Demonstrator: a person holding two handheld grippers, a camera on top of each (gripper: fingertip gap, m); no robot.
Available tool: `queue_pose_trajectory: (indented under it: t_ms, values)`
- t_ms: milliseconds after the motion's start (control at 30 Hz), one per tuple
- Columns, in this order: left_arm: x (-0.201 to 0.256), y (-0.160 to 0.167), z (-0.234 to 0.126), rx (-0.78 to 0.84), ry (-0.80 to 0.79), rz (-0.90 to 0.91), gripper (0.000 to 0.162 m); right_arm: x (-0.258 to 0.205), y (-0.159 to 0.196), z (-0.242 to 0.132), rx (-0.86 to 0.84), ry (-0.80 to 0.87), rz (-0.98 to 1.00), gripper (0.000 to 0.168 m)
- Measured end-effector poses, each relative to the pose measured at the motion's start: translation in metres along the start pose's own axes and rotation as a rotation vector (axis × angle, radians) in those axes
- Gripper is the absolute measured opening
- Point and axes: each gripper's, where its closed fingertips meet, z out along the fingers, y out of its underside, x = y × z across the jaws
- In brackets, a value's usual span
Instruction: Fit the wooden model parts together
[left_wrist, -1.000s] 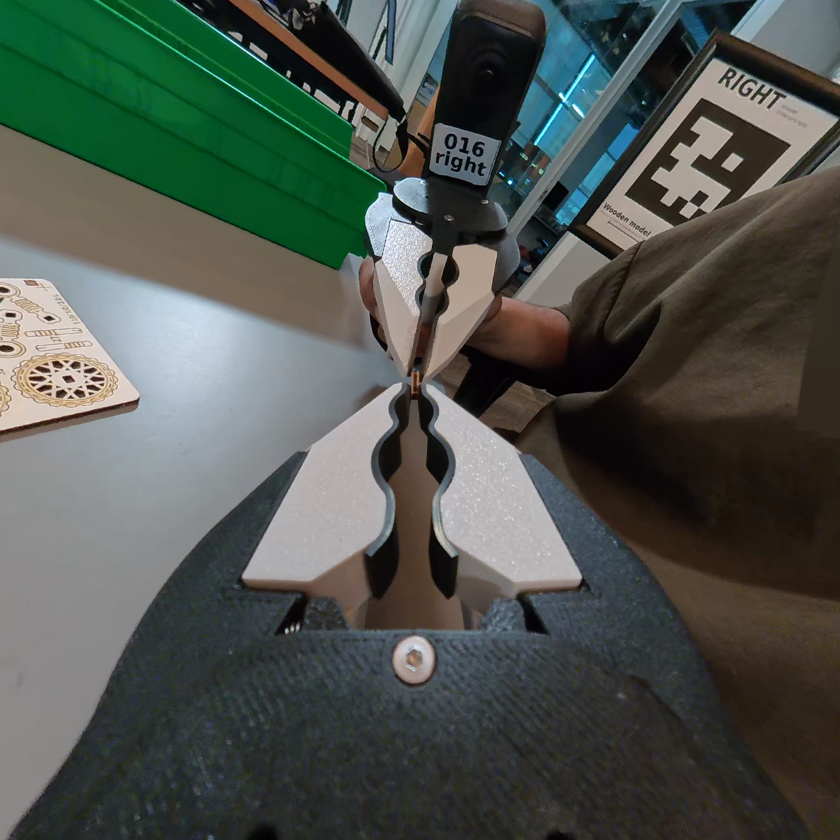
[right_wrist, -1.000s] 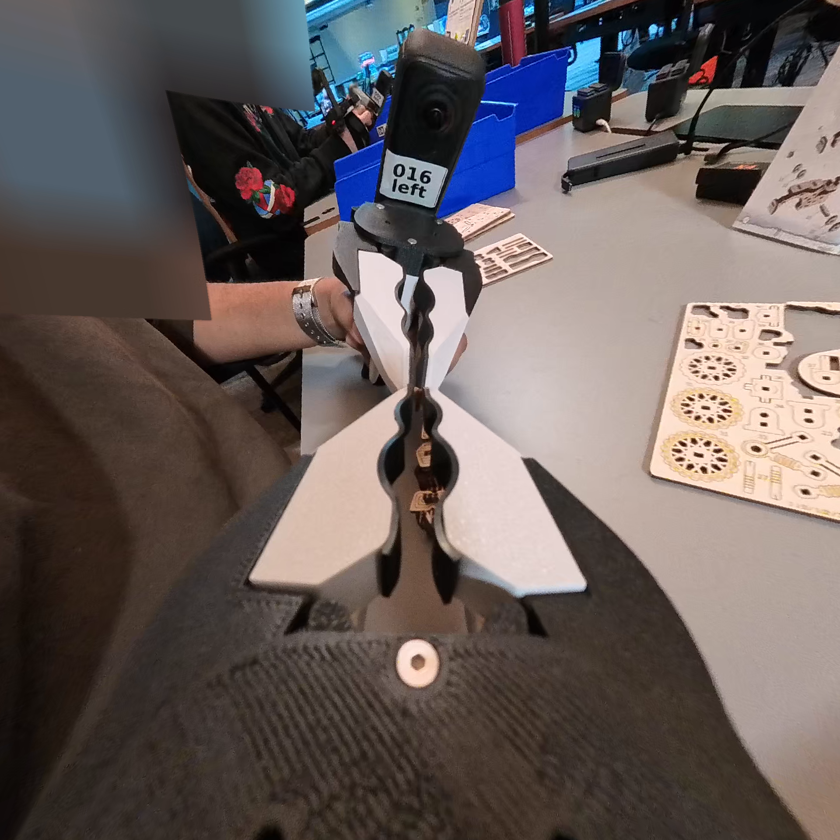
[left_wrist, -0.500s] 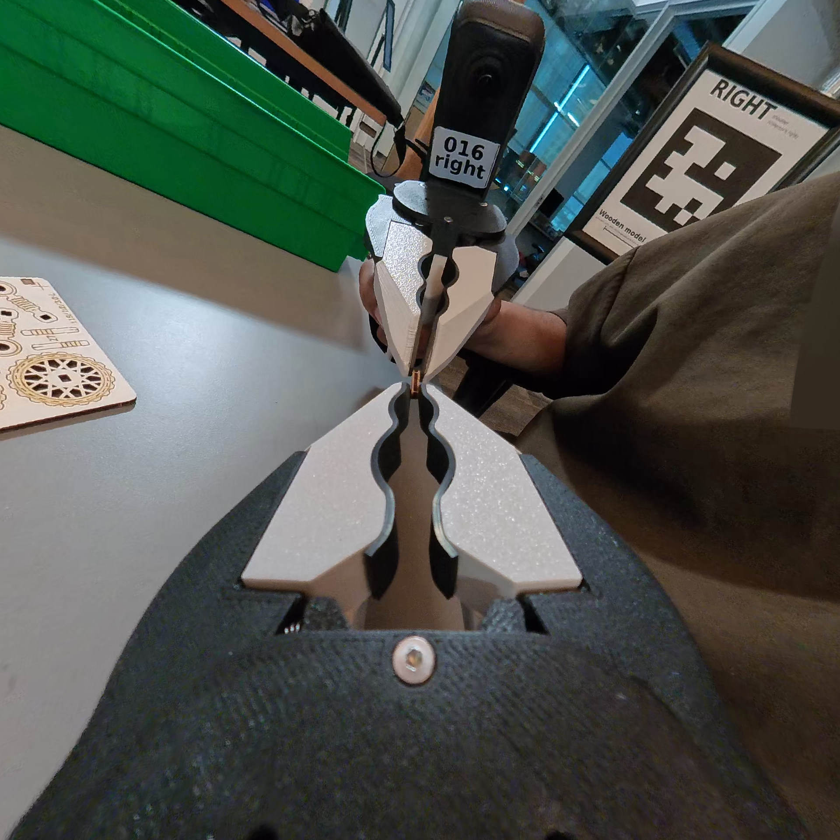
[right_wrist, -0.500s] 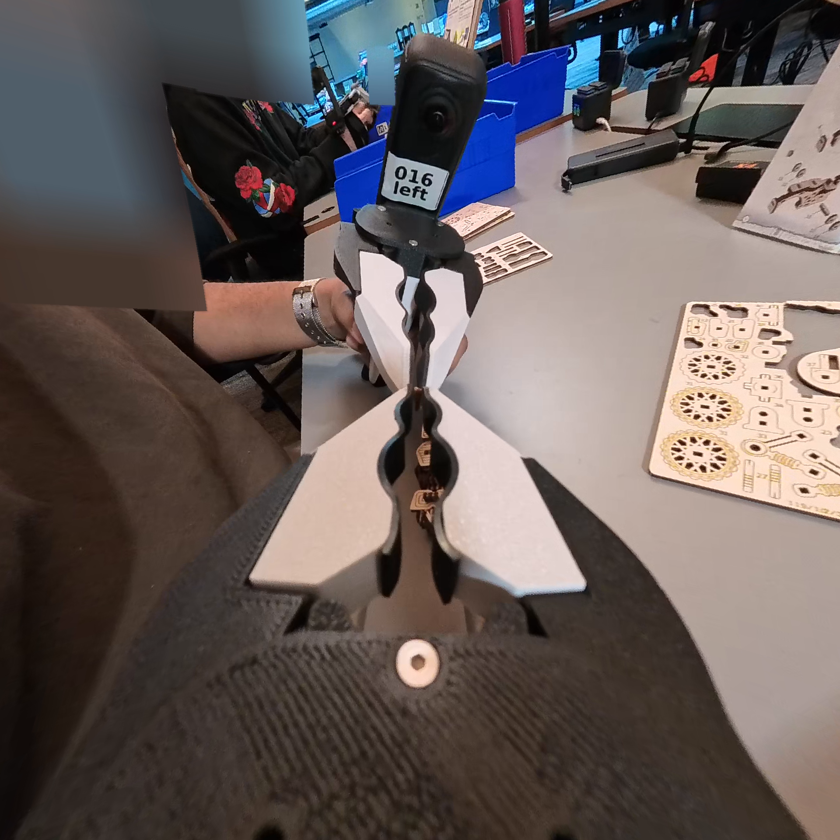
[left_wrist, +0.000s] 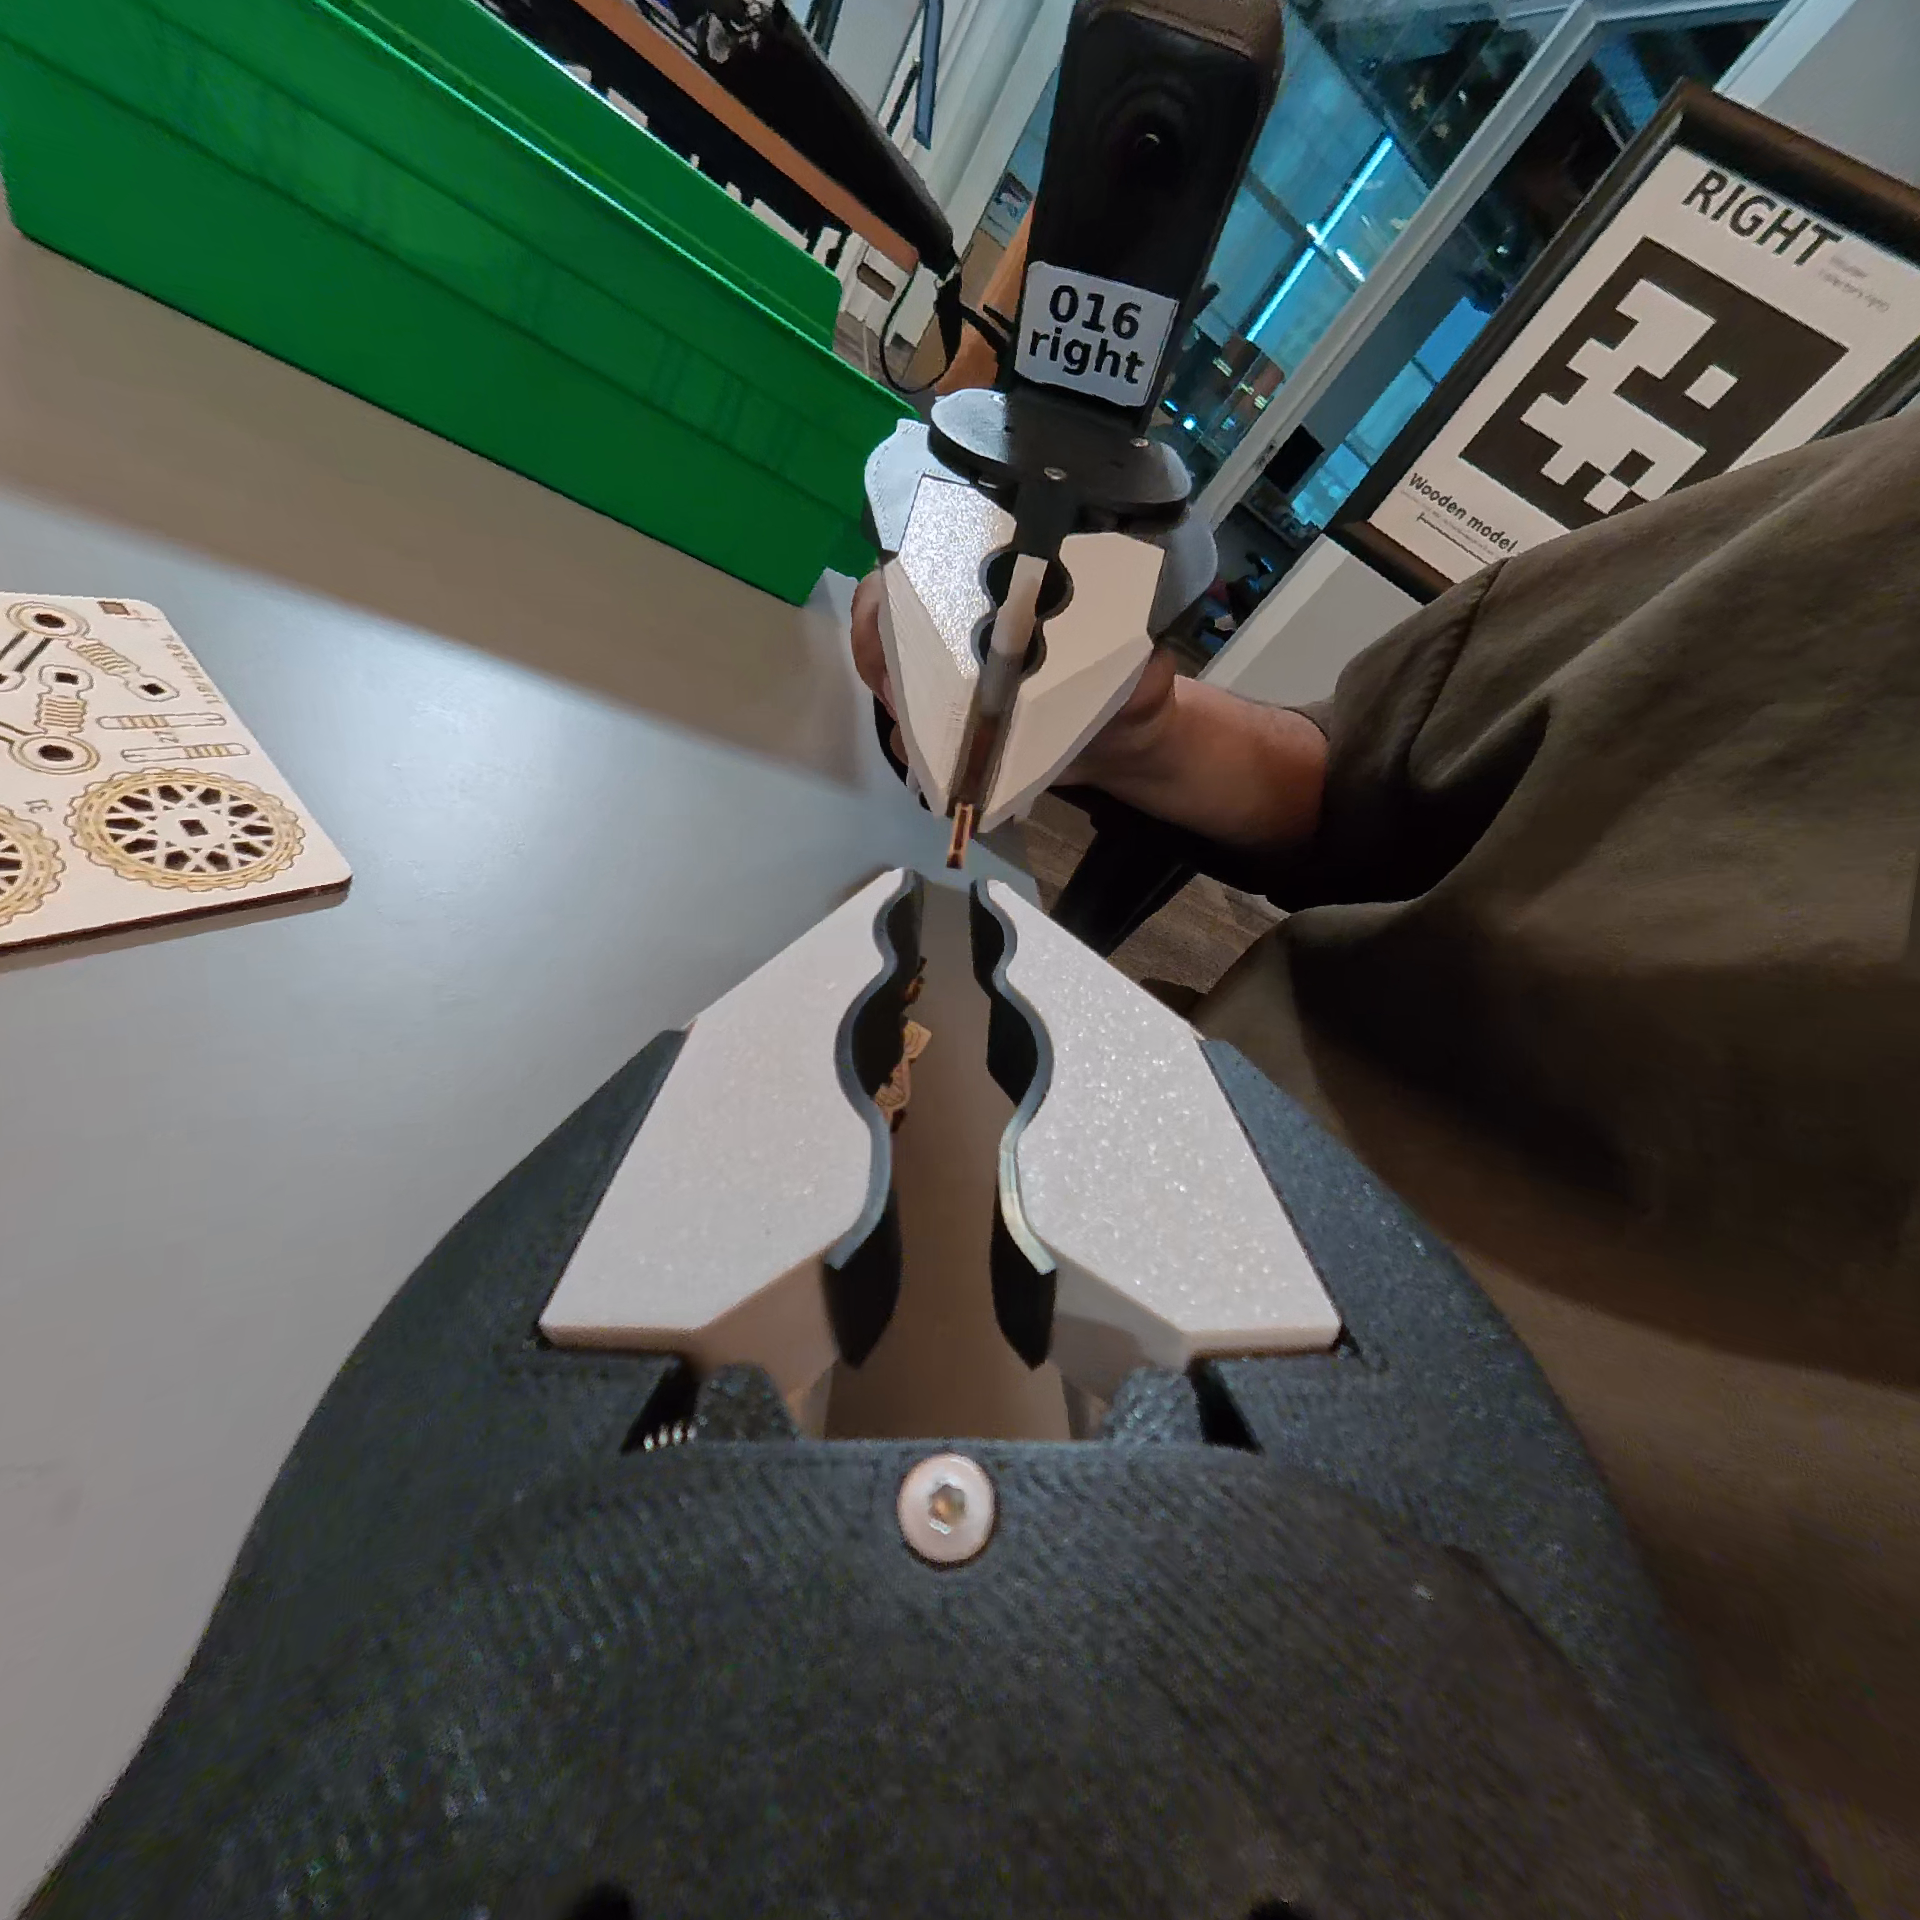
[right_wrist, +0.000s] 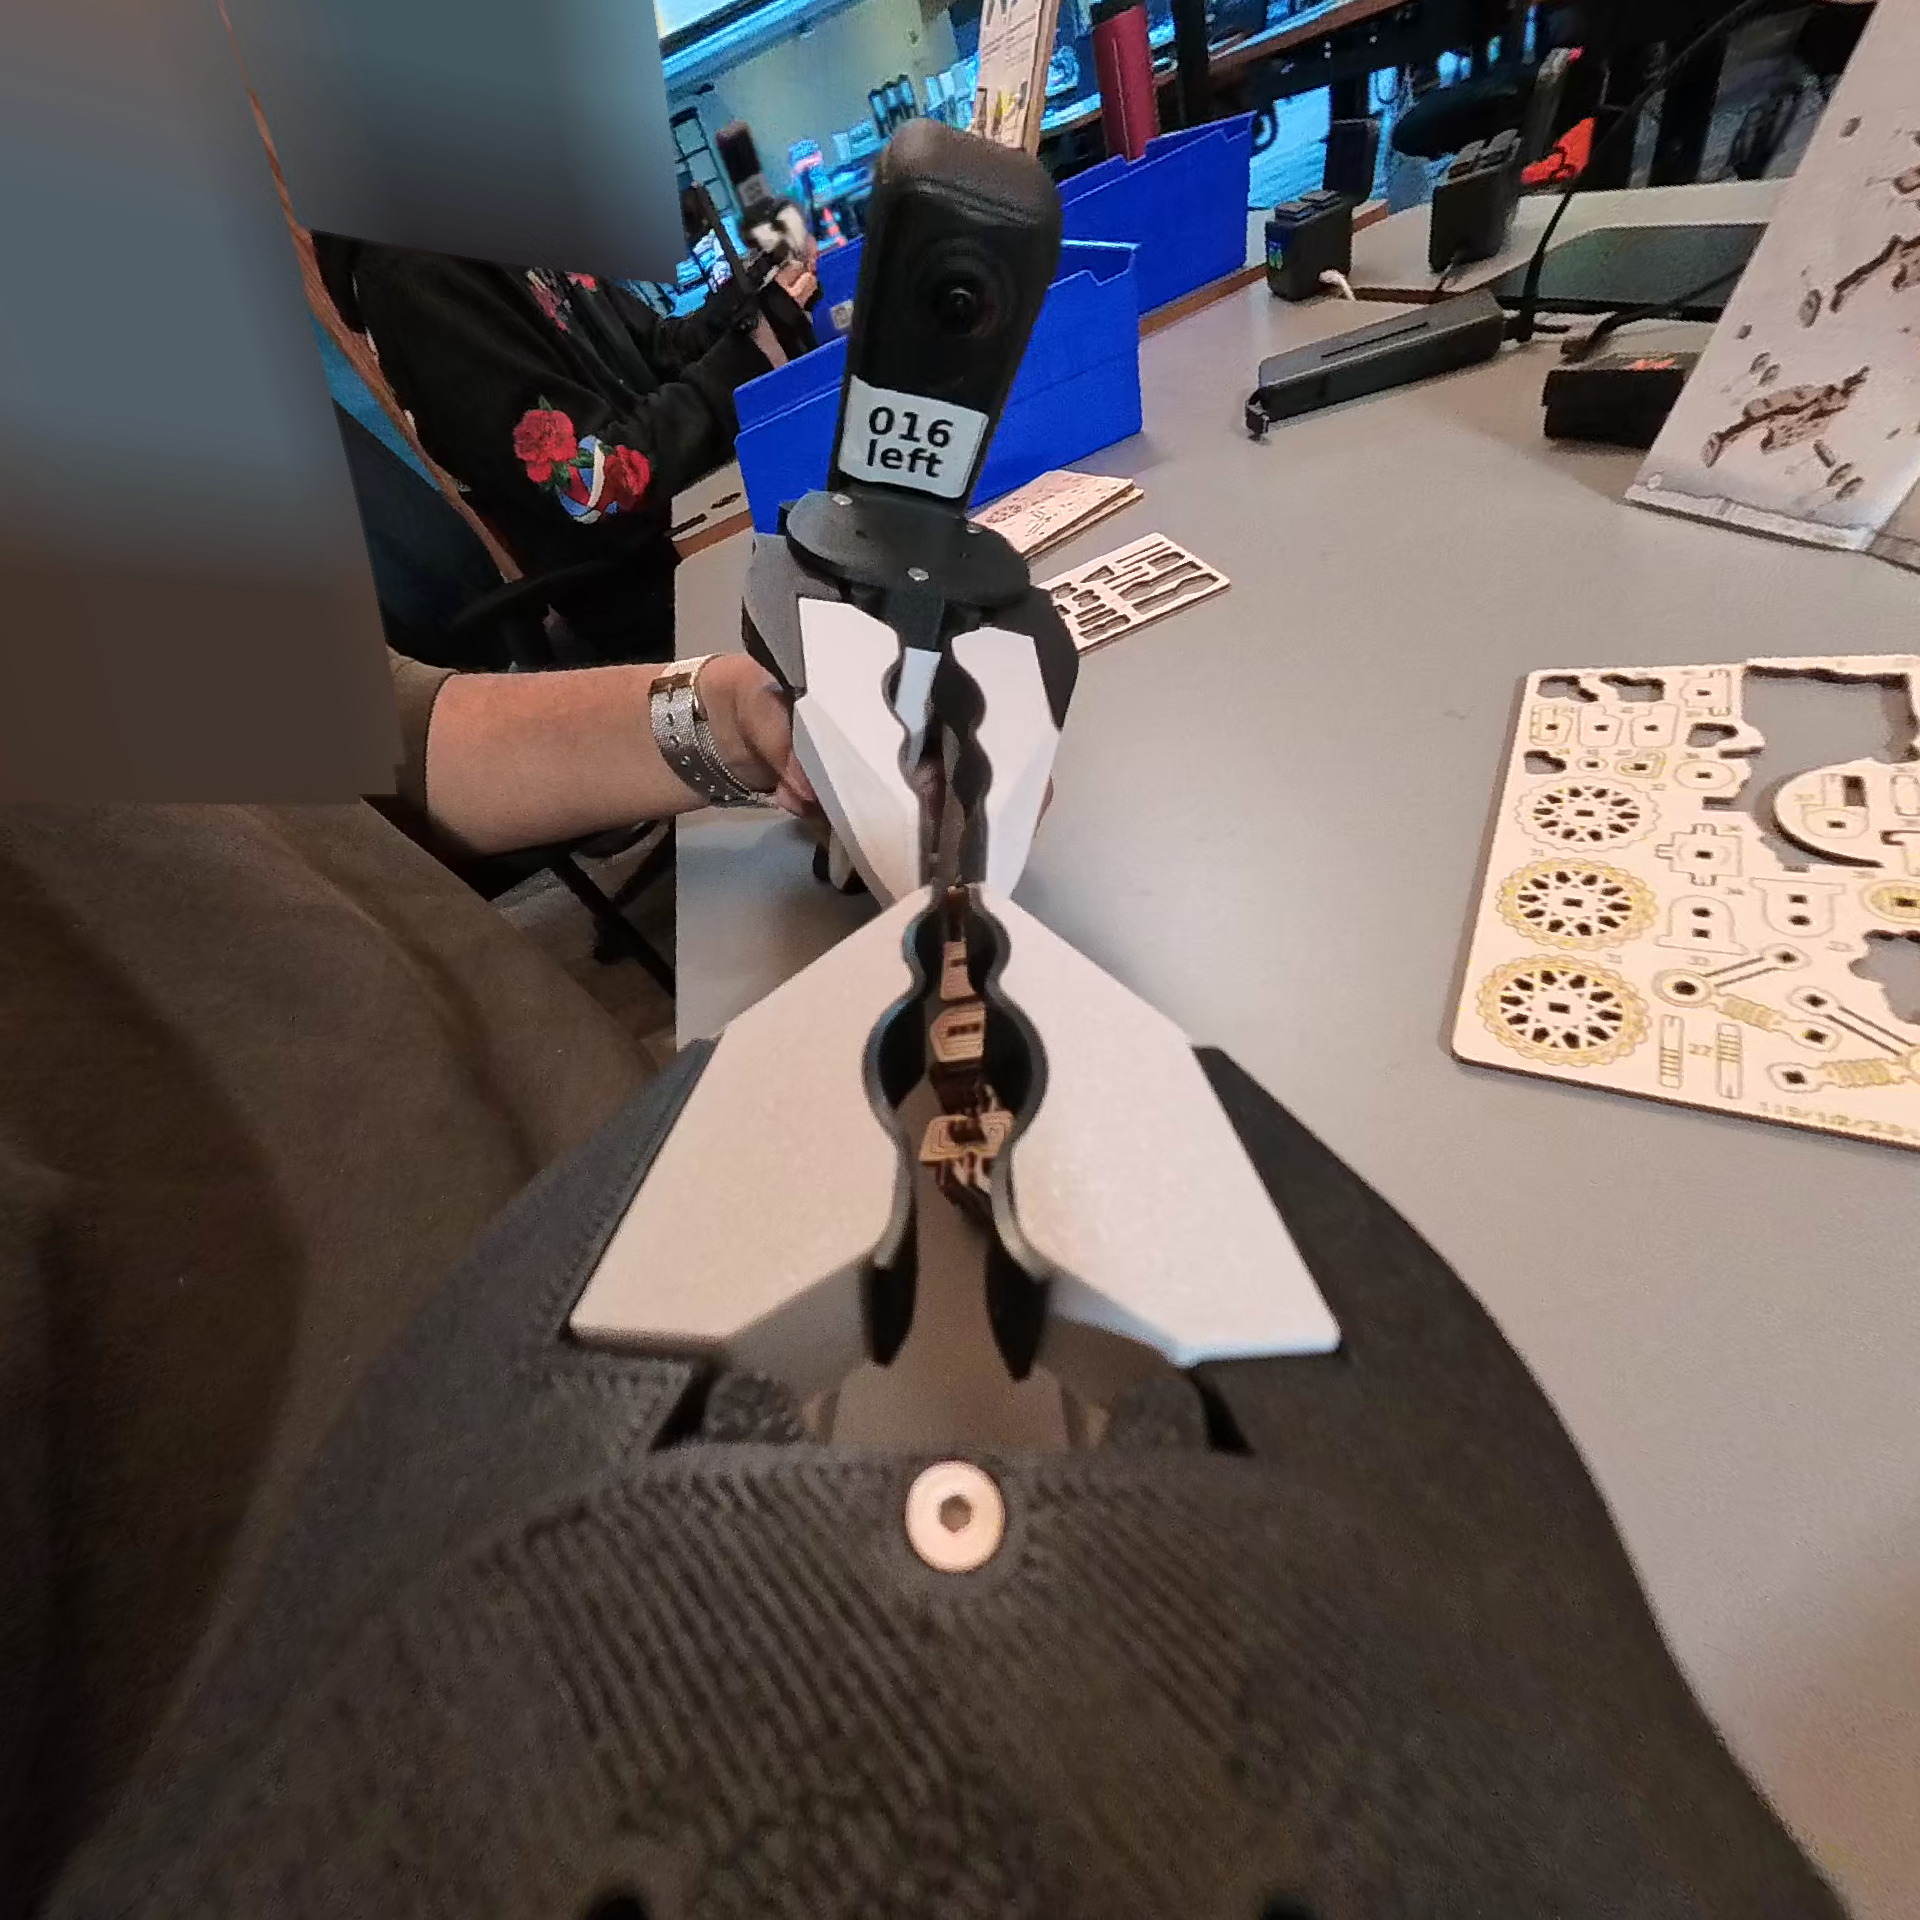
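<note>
In the right wrist view my right gripper (right_wrist: 951, 909) is shut on a thin engraved wooden part (right_wrist: 961, 1034) that lies along the gap between its fingers. In the left wrist view the right gripper (left_wrist: 961, 816) points at me, and the part's tip (left_wrist: 958, 840) sticks out of it. My left gripper (left_wrist: 942, 881) sits just below that tip, not touching it. Its jaws stand a narrow gap apart with the table showing between them. A bit of engraved wood (left_wrist: 904, 1049) shows against its left finger. The left gripper (right_wrist: 940, 883) meets the right one tip to tip.
A laser-cut wooden sheet (right_wrist: 1662, 935) lies on the grey table (right_wrist: 1299, 831) to the right, also seen in the left wrist view (left_wrist: 156, 769). Green bins (left_wrist: 416, 260), blue bins (right_wrist: 1091, 312), a smaller sheet (right_wrist: 1132, 587) and black devices (right_wrist: 1382, 353) stand farther off. A second person sits behind. Only a small space, under 4 cm, lies between the two pairs of fingers.
My left gripper's jaws have parted a little. The right gripper's wooden tip, which was between the left fingertips, now sits just clear of them. A bit of wood now shows inside the left gap.
</note>
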Motion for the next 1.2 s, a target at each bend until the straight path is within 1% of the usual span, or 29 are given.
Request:
queue_pose_trajectory:
  t_ms: [100, 300, 433, 600, 700, 800, 933, 1033, 1133, 1200]
  values:
    - [-0.004, 0.0, -0.001, 0.002, -0.02, -0.003, 0.012, 0.006, 0.001, -0.002, -0.001, 0.019, 0.033, 0.001]
    - [-0.009, -0.003, -0.003, 0.024, -0.052, 0.006, 0.013, 0.011, 0.001, -0.004, 0.016, 0.018, 0.09, 0.001]
    - [-0.009, -0.01, -0.004, 0.053, -0.09, 0.059, 0.013, 0.012, 0.003, -0.002, 0.01, 0.014, 0.125, 0.001]
    - [-0.008, -0.01, -0.001, 0.034, -0.147, 0.153, 0.012, 0.012, 0.001, 0.0, 0.038, -0.01, 0.204, 0.001]
    - [-0.008, -0.009, 0.001, 0.024, -0.168, 0.181, 0.01, 0.011, -0.001, 0.0, 0.065, -0.035, 0.257, 0.001]
    - [-0.006, -0.01, 0.001, 0.027, -0.161, 0.174, 0.002, 0.009, -0.005, -0.001, 0.091, -0.067, 0.296, 0.001]
    - [-0.004, -0.013, 0.0, 0.049, -0.14, 0.156, 0.001, 0.008, -0.007, -0.001, 0.111, -0.079, 0.311, 0.001]
    - [-0.007, -0.013, 0.0, 0.043, -0.179, 0.195, 0.006, 0.009, -0.006, -0.002, 0.111, -0.082, 0.33, 0.001]
    - [-0.01, -0.013, 0.001, 0.028, -0.255, 0.291, 0.017, 0.012, -0.005, -0.002, 0.111, -0.077, 0.36, 0.001]
    - [-0.013, -0.013, 0.002, 0.011, -0.315, 0.361, 0.018, 0.013, -0.004, -0.001, 0.114, -0.075, 0.387, 0.001]
